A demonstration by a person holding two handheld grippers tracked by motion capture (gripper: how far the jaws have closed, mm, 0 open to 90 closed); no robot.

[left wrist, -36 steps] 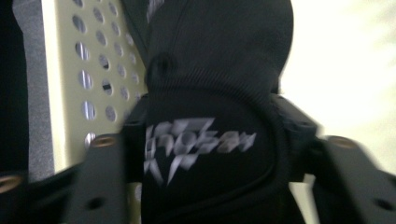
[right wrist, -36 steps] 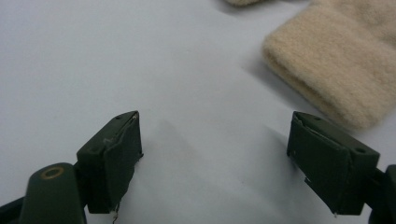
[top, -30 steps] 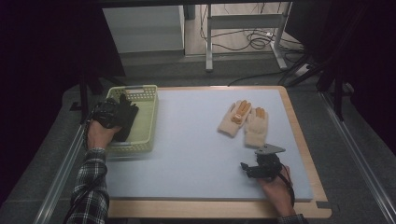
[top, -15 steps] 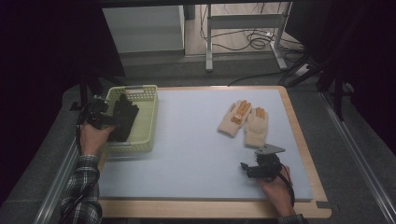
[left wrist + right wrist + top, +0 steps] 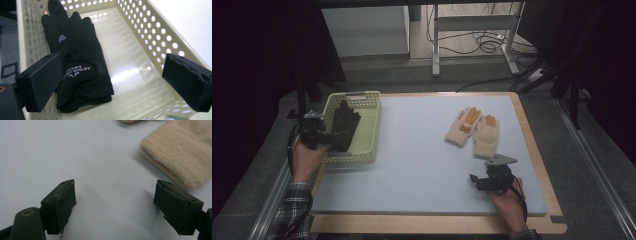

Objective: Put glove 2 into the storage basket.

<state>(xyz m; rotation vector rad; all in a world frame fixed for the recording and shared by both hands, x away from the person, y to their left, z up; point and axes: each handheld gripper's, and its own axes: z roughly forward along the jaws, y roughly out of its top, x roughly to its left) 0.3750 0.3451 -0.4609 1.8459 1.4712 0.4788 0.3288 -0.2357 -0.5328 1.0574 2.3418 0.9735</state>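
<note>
Your left tool is at the left wall of the yellow basket, near the left edge of the table. Its jaws have just been opening and now stand wide, with nothing pressed between them. In the left gripper view the black gloves lie flat on the basket floor, stacked one on the other, close to the wall on the left of that view. One jaw is in front of the gloves' cuff and the other is in front of the far wall with the holes. The floor beside the gloves is bare and shiny, so there is free room in that half of the basket. I cannot tell if a jaw touches the gloves.

Your right tool is low over the table, near the front right corner. Its jaws are wide apart too, and they hold nothing. In the right gripper view there is just bare blue table between them.

The tan gloves lie side by side on the table, just past your right tool, and a cuff is near one jaw but apart from it. The middle of the table between the basket and the tan gloves is wide open. The wooden rim runs close along the right of the tan gloves.
</note>
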